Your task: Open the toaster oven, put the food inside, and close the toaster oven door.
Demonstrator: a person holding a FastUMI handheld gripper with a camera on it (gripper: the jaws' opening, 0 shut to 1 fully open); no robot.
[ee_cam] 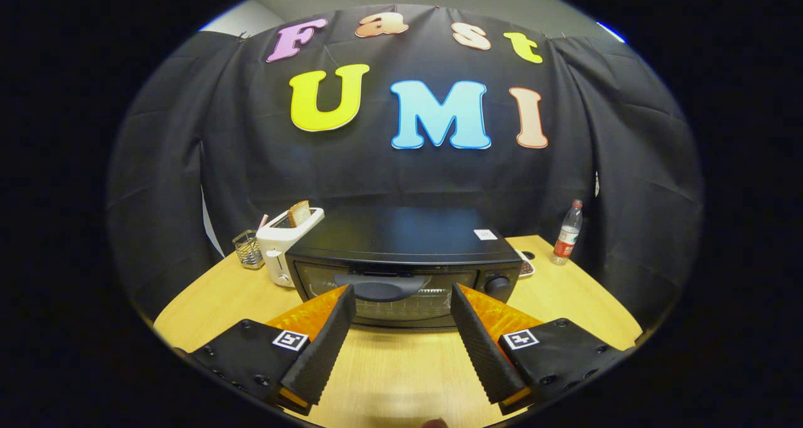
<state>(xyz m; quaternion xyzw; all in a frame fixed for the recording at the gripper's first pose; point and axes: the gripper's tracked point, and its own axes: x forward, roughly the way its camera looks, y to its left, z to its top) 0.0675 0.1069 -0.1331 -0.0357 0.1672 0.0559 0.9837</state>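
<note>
Facing the toaster oven (404, 271) head-on, you have the gripper (403, 302) held wide, its fingers spread with nothing between them and their tips framing the door handle (382, 287) from a little way back. The oven sits on the wooden table (401, 371) with its door shut and the handle at the top of the glass. Through the glass you can make out a wire rack, but whether any food lies on it is too dim to tell.

A slice of toast (299, 213) stands up out of the white toaster (283, 243) just to the oven's left; it may be the food meant for the oven, though that is only a guess. A wire basket (249, 249) sits further left, and a water bottle (567, 233) stands well off to the right.

This scene fits two stages: the door shut and waiting to be pulled down, or shut again with the food already in. If opening is what you are at, the handle calls for a level approach, both fingers closing over it evenly before you pull down and toward yourself.
</note>
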